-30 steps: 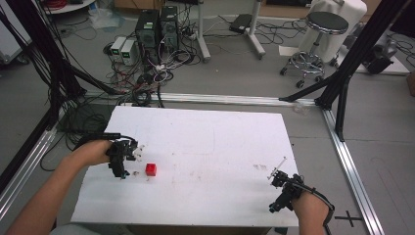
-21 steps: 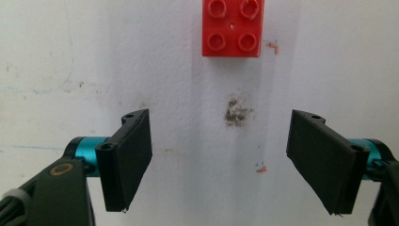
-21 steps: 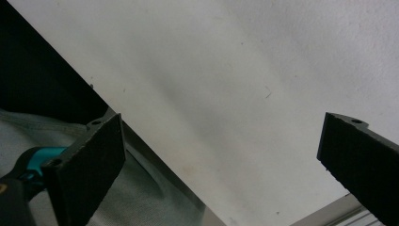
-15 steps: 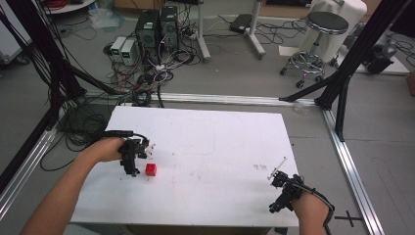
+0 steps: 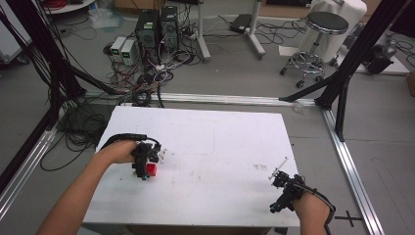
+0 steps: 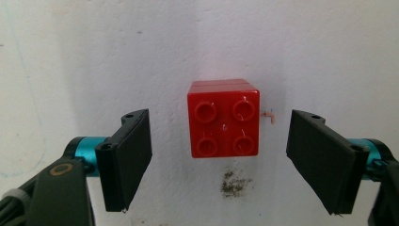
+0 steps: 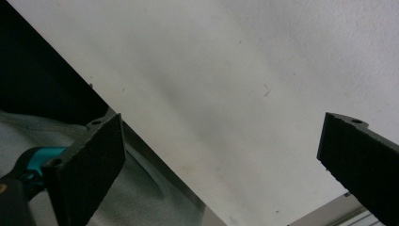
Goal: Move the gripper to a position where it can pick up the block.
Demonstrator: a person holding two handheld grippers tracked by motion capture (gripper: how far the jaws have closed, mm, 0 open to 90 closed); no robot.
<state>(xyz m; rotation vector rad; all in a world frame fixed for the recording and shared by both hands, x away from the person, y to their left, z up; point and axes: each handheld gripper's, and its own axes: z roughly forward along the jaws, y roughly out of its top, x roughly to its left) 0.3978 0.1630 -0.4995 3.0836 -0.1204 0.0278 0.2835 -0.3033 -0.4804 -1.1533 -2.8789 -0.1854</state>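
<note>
Red brick [image 6: 224,117]: studs up, between left gripper's [image 6: 221,162] wide jaws, framed for a grasp
Right gripper [image 7: 221,165]: wide, idle, far from brick

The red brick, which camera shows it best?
The left gripper view: the red brick sits large and sharp, four studs up, between the open left gripper jaws. In the high view it is a small red patch partly hidden by that gripper.

Red brick [image 6: 223,117] sits between left gripper [image 6: 219,160] jaws, a clear gap on each side, neither pad touching. Table [image 5: 220,137] bare across centre and far half. Right gripper [image 5: 284,191] at near right edge, jaws wide apart, nothing between them.
</note>
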